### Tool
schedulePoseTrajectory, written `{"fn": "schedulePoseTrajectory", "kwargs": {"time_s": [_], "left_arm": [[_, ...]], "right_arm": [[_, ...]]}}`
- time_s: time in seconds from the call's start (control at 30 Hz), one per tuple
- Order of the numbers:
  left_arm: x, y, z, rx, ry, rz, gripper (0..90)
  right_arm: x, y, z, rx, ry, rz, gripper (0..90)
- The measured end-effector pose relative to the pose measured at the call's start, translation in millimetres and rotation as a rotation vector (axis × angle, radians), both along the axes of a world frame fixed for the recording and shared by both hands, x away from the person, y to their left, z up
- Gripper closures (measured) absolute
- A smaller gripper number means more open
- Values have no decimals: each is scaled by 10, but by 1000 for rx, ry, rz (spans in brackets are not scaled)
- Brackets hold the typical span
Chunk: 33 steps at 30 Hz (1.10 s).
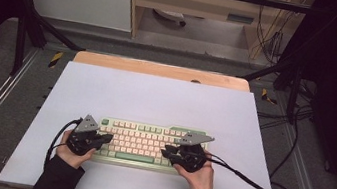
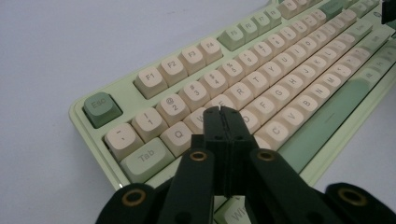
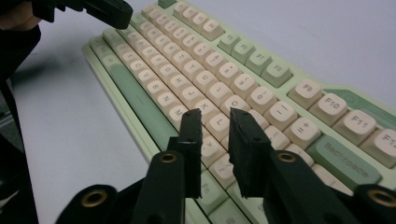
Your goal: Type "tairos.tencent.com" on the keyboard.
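A pale green keyboard (image 1: pixel 141 143) with cream keycaps lies near the front edge of a white-covered bench (image 1: pixel 156 97), a person's two hands at either end of it. There are no containers on the bench.

From the high view, the left hand (image 1: pixel 71 153) holds the left claw (image 1: pixel 108 138) over the keyboard's left end, and the right hand (image 1: pixel 200 172) holds the right claw (image 1: pixel 165 151) over its right end; both forearms, in dark sleeves, enter from the bottom and angle inward, each claw pointing toward the keyboard's middle. A black cable (image 1: pixel 245 179) trails from the right claw across the bench.

The left gripper view gives detail that the high view lacks: the left claw (image 2: pixel 219 112) is pressed together, its tip just above the keys near W and E, with the dark green Esc key (image 2: pixel 102 108) and the Tab key (image 2: pixel 145 157) close by.

In the right gripper view, the right claw (image 3: pixel 215 123) is spread, hovering over the keys at the right of the letter block, with nothing between its jaws. The green Backspace key (image 3: pixel 344 161) sits to its right, and the left claw (image 3: pixel 105 11) appears at the far end.
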<state>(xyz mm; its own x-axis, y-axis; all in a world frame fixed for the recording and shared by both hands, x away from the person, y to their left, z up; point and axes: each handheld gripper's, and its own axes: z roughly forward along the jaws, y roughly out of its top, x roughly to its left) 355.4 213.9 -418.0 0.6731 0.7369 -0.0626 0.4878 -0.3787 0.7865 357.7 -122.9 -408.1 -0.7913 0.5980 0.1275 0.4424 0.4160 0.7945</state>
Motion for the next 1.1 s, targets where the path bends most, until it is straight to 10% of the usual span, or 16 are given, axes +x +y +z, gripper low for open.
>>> {"fn": "schedulePoseTrajectory", "kwargs": {"time_s": [1.1], "left_arm": [[0, 4, 6, -4, -3, -2, 899]], "right_arm": [[365, 450, -212, -5, 63, -50, 900]]}}
